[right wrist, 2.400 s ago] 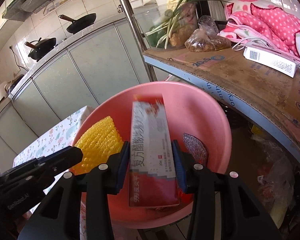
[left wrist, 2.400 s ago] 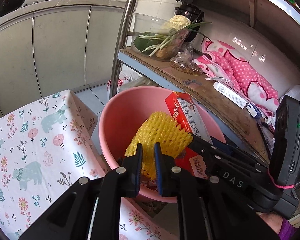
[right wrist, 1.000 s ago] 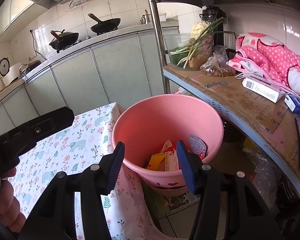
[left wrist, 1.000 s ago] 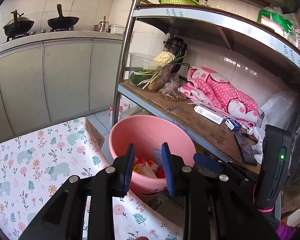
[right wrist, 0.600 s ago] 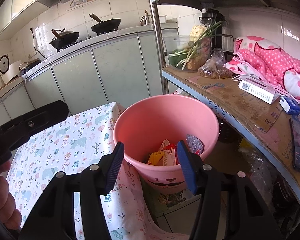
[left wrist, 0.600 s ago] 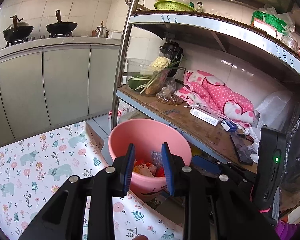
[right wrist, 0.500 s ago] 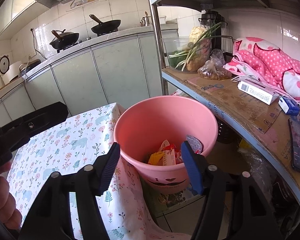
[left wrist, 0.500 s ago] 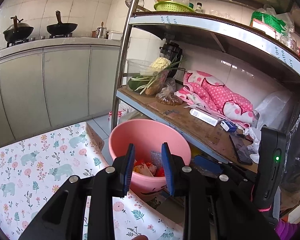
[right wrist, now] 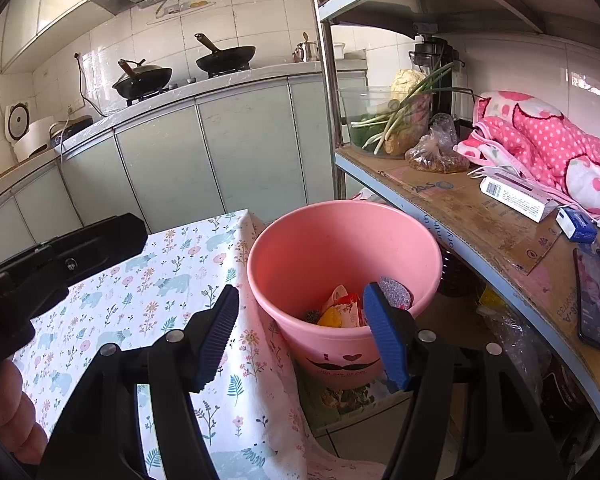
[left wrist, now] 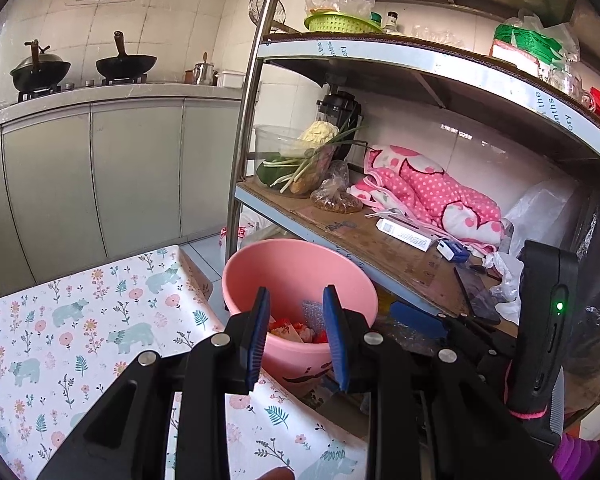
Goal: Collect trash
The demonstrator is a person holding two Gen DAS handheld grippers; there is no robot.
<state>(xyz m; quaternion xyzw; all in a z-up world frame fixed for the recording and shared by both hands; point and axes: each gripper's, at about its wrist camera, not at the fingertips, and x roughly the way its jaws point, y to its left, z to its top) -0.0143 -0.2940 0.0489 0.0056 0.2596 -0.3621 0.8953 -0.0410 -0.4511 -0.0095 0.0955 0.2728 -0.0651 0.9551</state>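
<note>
A pink bucket (left wrist: 300, 264) (right wrist: 340, 240) stands on the floor between the table and the shelf. Trash (left wrist: 296, 330) (right wrist: 342, 312) lies at its bottom: red, yellow and white wrappers and a glittery silver piece. My left gripper (left wrist: 295, 312) hovers above the table corner, short of the bucket, open with nothing between its blue pads. My right gripper (right wrist: 302, 300) also hangs back from the bucket's near rim, jaws wide open and empty. In the right wrist view the left gripper's black body (right wrist: 60, 256) shows at the left, with a hand under it.
A table with a floral bear cloth (left wrist: 80, 340) (right wrist: 160, 280) touches the bucket's left side. The metal shelf (right wrist: 480, 216) to the right holds a bowl of vegetables (left wrist: 300, 160), a pink dotted cloth (right wrist: 540, 136), a white box (right wrist: 516, 196) and a phone (right wrist: 594, 300). Grey cabinets stand behind.
Both grippers have let go and drawn back and up from the bucket. The yellow foam net and the red-and-white box now lie inside it. The right jaws stand wider.
</note>
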